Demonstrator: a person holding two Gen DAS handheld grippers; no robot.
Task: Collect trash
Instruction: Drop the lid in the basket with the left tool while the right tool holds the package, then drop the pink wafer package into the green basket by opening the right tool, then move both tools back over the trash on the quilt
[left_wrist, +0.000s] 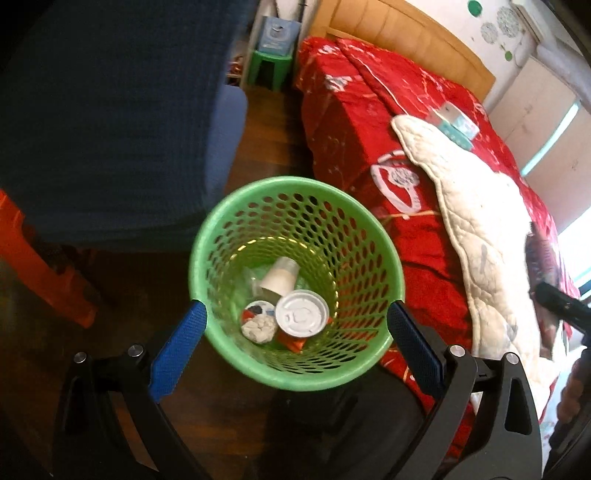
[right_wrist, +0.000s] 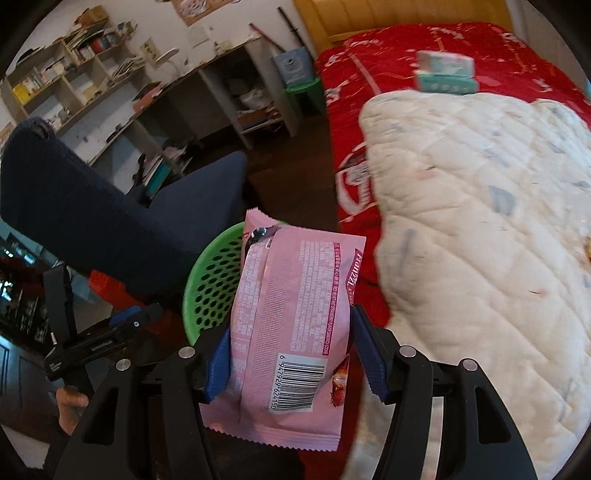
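A green mesh bin stands on the floor beside the bed. It holds a white lid, a paper cup and crumpled paper. My left gripper hovers above the bin, open and empty, its blue pads wide apart. My right gripper is shut on a pink snack wrapper and holds it up between the bed and the bin. The left gripper also shows in the right wrist view at lower left.
A bed with a red blanket and a white quilt is on the right, with a teal tissue box on it. A dark blue chair is on the left, an orange stool beside it. A desk and shelves stand behind.
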